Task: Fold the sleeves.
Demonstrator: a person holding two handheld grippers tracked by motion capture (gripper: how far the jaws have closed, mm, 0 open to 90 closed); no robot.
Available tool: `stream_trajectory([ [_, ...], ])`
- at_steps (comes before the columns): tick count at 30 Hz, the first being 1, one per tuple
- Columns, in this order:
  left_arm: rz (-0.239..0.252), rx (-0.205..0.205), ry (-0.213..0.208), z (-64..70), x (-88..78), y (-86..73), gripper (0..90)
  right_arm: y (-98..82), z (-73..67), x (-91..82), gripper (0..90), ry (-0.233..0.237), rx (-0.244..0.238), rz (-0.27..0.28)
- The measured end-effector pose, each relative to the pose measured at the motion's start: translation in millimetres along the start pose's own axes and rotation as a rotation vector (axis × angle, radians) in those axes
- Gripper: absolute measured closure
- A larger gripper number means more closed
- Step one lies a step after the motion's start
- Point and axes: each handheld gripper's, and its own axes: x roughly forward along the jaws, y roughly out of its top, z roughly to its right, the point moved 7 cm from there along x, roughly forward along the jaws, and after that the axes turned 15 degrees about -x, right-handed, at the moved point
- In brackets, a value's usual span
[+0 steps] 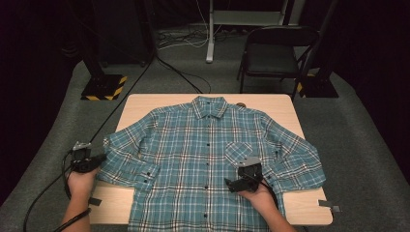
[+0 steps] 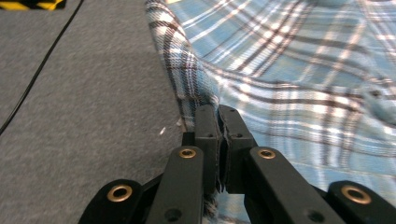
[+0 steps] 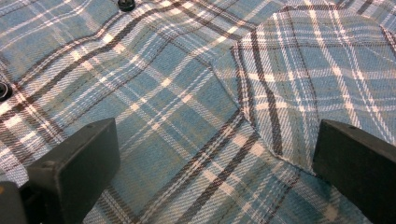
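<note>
**Sleeve pinched, ready to fold**

Grey carpet surrounds the table (image 1: 290, 104), where the shirt (image 1: 208, 150) lies flat, buttoned, collar at 12 o'clock. At 9 o'clock the left gripper (image 2: 218, 122) has its jaws clamped on the sleeve (image 2: 187, 79) edge. It should lift gently and carry the sleeve toward 3 o'clock without dragging the body. The right gripper (image 3: 215, 163), jaws wide apart, hovers by the pocket (image 3: 303, 74); pressing there would steady the cloth.

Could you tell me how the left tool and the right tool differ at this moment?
The left tool is shut on the shirt sleeve edge beside the table; the right tool stands open over the shirt front, gripping nothing. The left is at the table's side, the right above its middle. Both are black and hand-held.
</note>
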Motion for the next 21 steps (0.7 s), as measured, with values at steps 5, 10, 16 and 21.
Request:
stream_trajectory([
  [5, 0.016, 0.021, -0.030, 10.9, -3.3, 4.2, 87.9, 0.0, 0.0, 0.0, 0.0, 0.000, 0.000, 0.000],
  [10, 0.051, 0.037, -0.073, 24.2, -8.9, 10.1, 87.7, 0.0, 0.0, 0.0, 0.0, 0.000, 0.000, 0.000],
  [16, 0.081, 0.091, -0.140, 53.0, -15.9, 17.2, 87.7, 0.0, 0.0, 0.0, 0.0, 0.000, 0.000, 0.000],
  [21, 0.102, 0.138, -0.211, 86.5, -21.0, 21.7, 87.7, 0.0, 0.0, 0.0, 0.0, 0.000, -0.001, 0.000],
])
